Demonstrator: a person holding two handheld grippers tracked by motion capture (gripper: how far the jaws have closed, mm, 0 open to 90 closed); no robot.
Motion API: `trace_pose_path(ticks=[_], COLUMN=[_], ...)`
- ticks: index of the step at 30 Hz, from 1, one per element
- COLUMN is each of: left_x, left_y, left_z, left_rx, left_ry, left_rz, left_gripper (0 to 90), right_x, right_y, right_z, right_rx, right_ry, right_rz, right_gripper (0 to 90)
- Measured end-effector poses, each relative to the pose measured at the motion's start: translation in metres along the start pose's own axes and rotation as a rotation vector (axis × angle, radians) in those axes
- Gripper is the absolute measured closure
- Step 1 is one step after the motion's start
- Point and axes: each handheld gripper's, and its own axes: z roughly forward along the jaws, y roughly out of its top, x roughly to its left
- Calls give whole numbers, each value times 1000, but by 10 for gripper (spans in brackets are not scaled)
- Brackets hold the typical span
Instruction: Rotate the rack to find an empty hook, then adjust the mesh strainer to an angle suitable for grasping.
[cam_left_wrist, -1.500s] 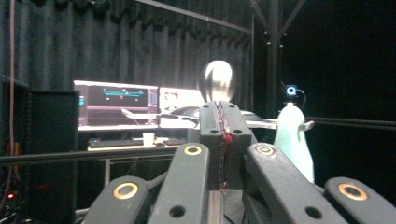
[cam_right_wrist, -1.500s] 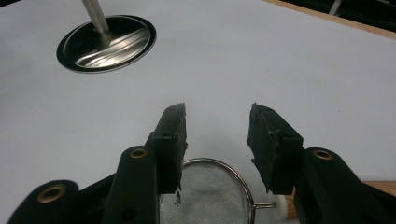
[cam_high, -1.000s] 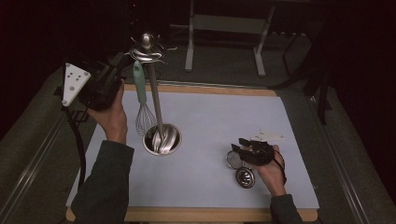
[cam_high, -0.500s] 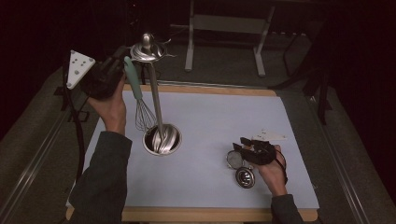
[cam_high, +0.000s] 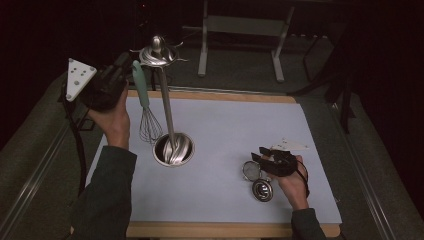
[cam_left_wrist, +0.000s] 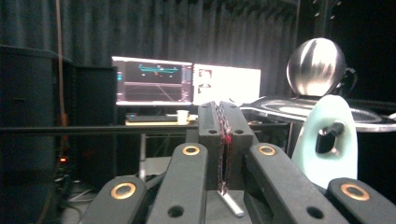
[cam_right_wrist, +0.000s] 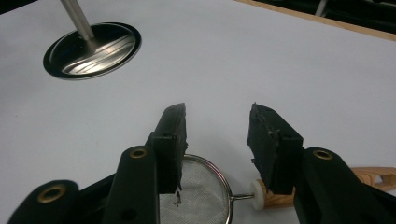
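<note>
A steel utensil stand (cam_high: 166, 107) rises from a round base (cam_high: 172, 149) on the white mat, topped by a hook ring and a ball (cam_left_wrist: 316, 66). A whisk with a pale green handle (cam_high: 141, 92) hangs from one hook by the hole in its handle (cam_left_wrist: 327, 144). My left gripper (cam_high: 125, 64) is up beside the handle's top, jaws shut (cam_left_wrist: 223, 112) with the handle just to their right. My right gripper (cam_high: 272, 159) rests low at the right, open (cam_right_wrist: 217, 121) over a small mesh strainer (cam_right_wrist: 201, 196) with a wooden handle (cam_right_wrist: 371, 179).
A shiny round metal piece (cam_high: 262, 190) lies just in front of the strainer (cam_high: 251, 170). The mat lies on a wooden board (cam_high: 225, 230), with dark floor and a metal frame (cam_high: 240, 30) beyond. Lit monitors (cam_left_wrist: 187, 84) stand far behind the stand.
My left gripper has risen slightly beside the stand's top, and the whisk's handle has tipped a little to the left. The right gripper has stayed put.
</note>
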Motion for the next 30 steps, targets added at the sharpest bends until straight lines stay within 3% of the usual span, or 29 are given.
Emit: trace_pose_path(ticks=[3,8,11,14,20,25,30], left_x=[0,1,3,3,5,8,12], left_y=[0,-5,-23,-27,-48,-64,-94], left_z=[-6,-14,-26,-28,-43,-49,-64], left_rx=[23,43,79,91,165,221,272], left_ry=[1,-6,-11,-13,-31,-44,-37], left_rz=[27,28,36,34,45,29,-18], left_gripper=[885,873,869,866,857,842,833], right_x=[0,0,-2,-2,-5,-7,-9], right_y=[-1,0,-2,-2,-3,-3,-3], right_z=[-1,-2,-5,-5,-9,-11,-14], right_rx=[4,3,6,4,-2,-6,-8], right_ry=[-15,-23,-36,-37,-41,-45,-50], right_rz=[-1,-8,-4,-3,4,5,14], right_gripper=[562,562,562,562,562,561,560])
